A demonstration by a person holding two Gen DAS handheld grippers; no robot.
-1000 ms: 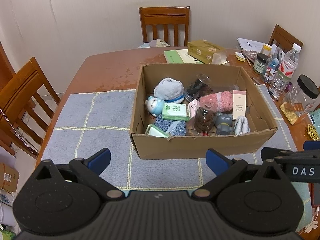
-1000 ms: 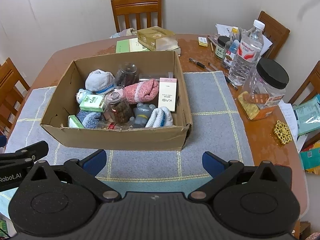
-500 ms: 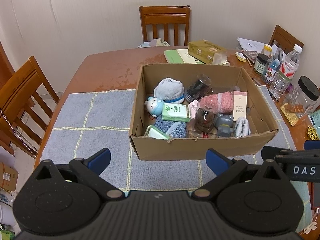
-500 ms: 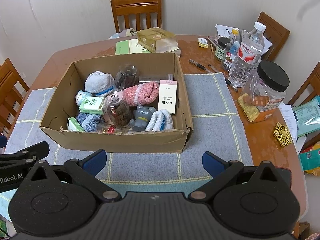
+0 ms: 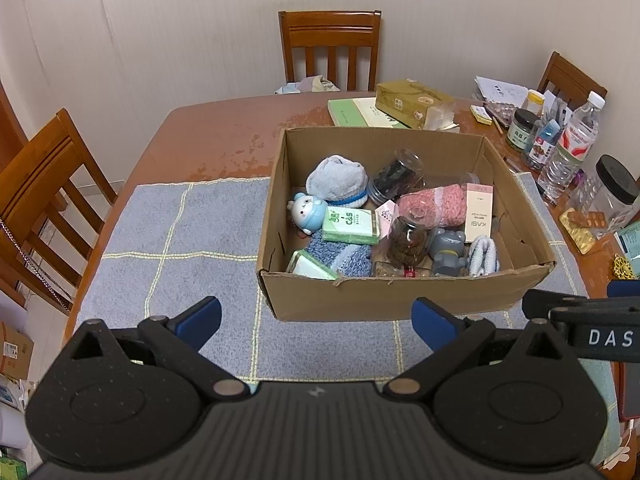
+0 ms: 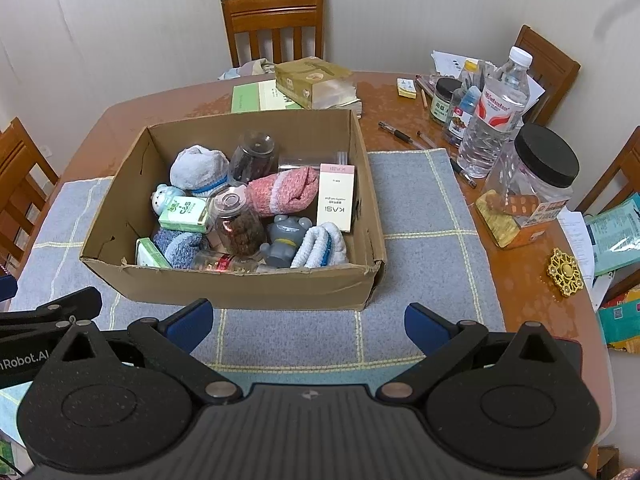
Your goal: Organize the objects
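Partly hidden bottle (image 6: 224, 262) behind box (image 6: 240, 284) wall

Wooden table (image 6: 124, 116) under grey mat (image 6: 420, 216), cardboard box (image 6: 240, 284) on mat

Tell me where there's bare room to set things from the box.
The grey mat left of the cardboard box is bare to the table edge. A narrower strip of mat lies between box and water bottle. Beyond that it is crowded.

Green pack (image 6: 150, 254) & small bottle (image 6: 224, 262) half hidden behind box front wall (image 6: 240, 286); labels unreadable.
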